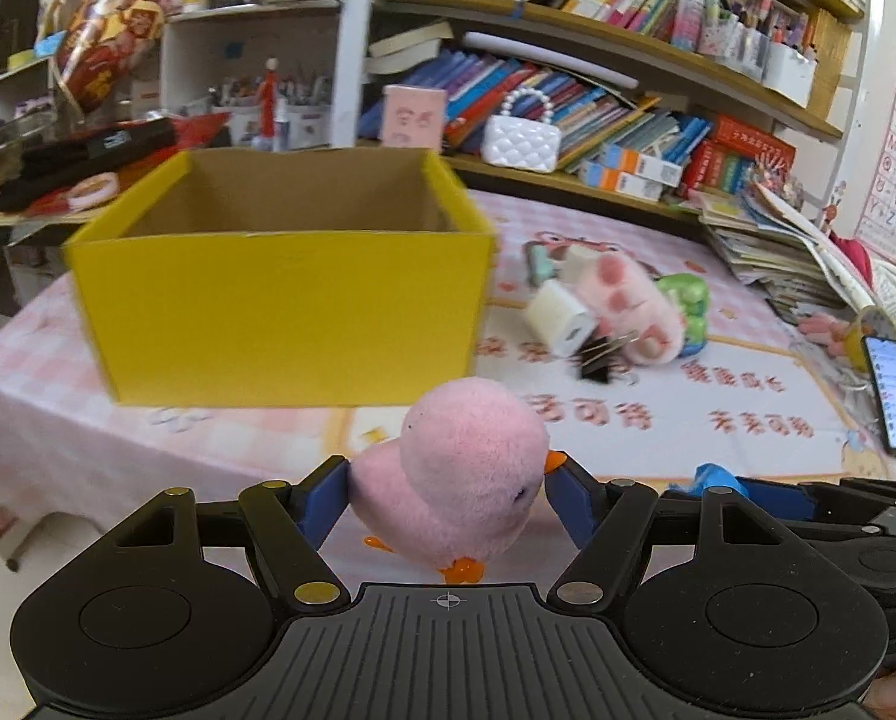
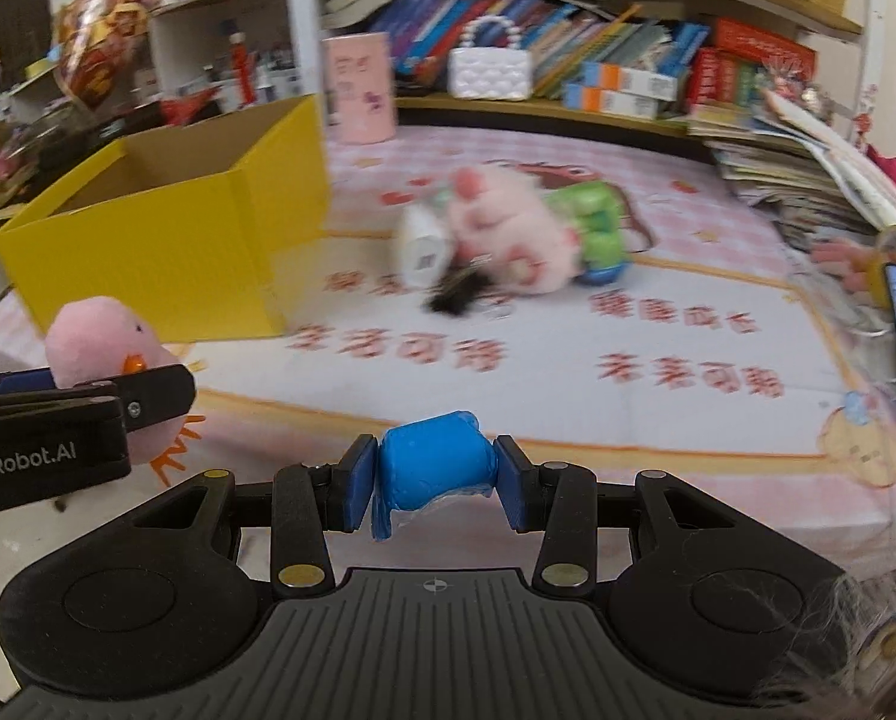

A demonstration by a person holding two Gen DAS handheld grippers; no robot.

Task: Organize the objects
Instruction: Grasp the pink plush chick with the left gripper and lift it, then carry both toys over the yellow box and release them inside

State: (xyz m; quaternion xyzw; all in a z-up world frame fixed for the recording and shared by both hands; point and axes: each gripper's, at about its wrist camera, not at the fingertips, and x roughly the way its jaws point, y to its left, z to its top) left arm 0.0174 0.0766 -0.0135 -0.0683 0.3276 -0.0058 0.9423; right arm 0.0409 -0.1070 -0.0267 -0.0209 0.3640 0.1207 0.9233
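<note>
Pink plush chick (image 1: 469,474) clamped in left gripper (image 1: 448,489) | blue wrapped packet (image 2: 435,459) clamped in right gripper (image 2: 435,483) | step: carrying, near yellow box (image 1: 280,312) | next, probably: lift over rim, release inside

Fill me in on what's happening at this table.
A person is tidying with two handheld grippers. The left gripper is clamped on a pink plush chick, the right gripper on a blue wrapped packet. Both are held above the table's near edge, in front of an open yellow box. A pink paw plush, a white charger and a green toy wait in a pile beside the box.
</note>
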